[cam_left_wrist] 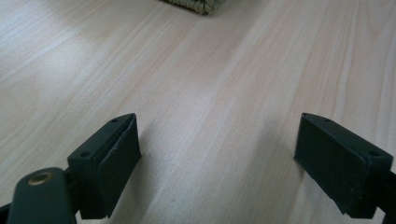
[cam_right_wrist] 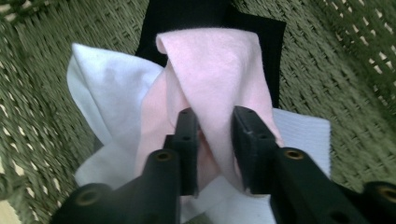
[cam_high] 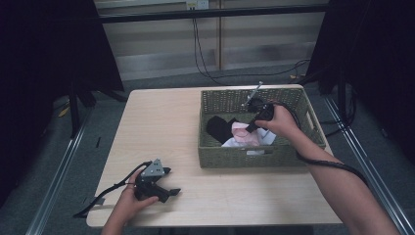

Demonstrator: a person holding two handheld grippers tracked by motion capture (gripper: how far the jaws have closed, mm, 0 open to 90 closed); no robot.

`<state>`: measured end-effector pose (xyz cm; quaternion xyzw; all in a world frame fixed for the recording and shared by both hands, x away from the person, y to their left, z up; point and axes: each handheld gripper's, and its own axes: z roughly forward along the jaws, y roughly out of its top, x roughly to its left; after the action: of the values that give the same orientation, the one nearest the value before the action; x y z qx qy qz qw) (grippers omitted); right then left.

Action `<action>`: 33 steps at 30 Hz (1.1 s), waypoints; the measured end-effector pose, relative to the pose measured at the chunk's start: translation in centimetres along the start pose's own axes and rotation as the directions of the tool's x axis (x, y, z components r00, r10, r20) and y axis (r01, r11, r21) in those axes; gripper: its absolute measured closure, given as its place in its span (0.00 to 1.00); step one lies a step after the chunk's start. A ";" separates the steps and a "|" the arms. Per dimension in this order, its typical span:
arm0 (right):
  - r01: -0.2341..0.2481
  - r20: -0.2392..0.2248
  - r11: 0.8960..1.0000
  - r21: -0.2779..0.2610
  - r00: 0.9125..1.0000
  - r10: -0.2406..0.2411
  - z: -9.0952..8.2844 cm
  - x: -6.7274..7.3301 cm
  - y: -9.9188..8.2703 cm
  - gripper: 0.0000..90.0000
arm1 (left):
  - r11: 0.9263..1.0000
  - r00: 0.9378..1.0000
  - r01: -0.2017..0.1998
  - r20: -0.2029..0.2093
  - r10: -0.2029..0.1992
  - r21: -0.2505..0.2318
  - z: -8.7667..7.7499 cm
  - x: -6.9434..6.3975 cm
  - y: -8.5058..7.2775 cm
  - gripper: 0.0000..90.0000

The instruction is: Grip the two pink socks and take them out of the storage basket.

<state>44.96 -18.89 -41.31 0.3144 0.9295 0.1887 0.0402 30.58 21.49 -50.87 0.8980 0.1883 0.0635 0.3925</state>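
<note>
A green wicker basket [cam_high: 213, 155] stands on the right half of the wooden table. Inside lie a pink cloth [cam_high: 243, 133], a white cloth [cam_high: 233, 142] and a black cloth [cam_high: 219, 126]. My right gripper [cam_high: 250, 129] reaches down into the basket. In the right gripper view its jaws are shut on a raised fold of the pink cloth [cam_right_wrist: 219, 79], which lies over the white cloth [cam_right_wrist: 100, 88] and the black cloth [cam_right_wrist: 273, 42]. My left gripper [cam_high: 169, 185] rests low over the table near its front left, and it [cam_left_wrist: 217, 158] stands open over bare wood.
The basket's wicker wall [cam_right_wrist: 355, 70] closes in around the cloths. A corner of the basket [cam_left_wrist: 201, 4] lies ahead of the left gripper. Black cables [cam_high: 328, 164] trail from both grippers. Bare tabletop [cam_high: 161, 122] spreads left of the basket. Dark curtains flank the table.
</note>
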 end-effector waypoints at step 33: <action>-0.126 -0.081 0.983 -0.136 0.990 0.116 -8.3 0.0 -2.6 0.94 | 1.000 1.000 0.001 0.003 -0.001 -0.002 0.0 0.0 0.0 0.15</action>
<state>41.85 -23.46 -34.63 0.3597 0.8938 0.2674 0.0167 30.57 21.48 -50.89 0.8976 0.1884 0.0622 0.3936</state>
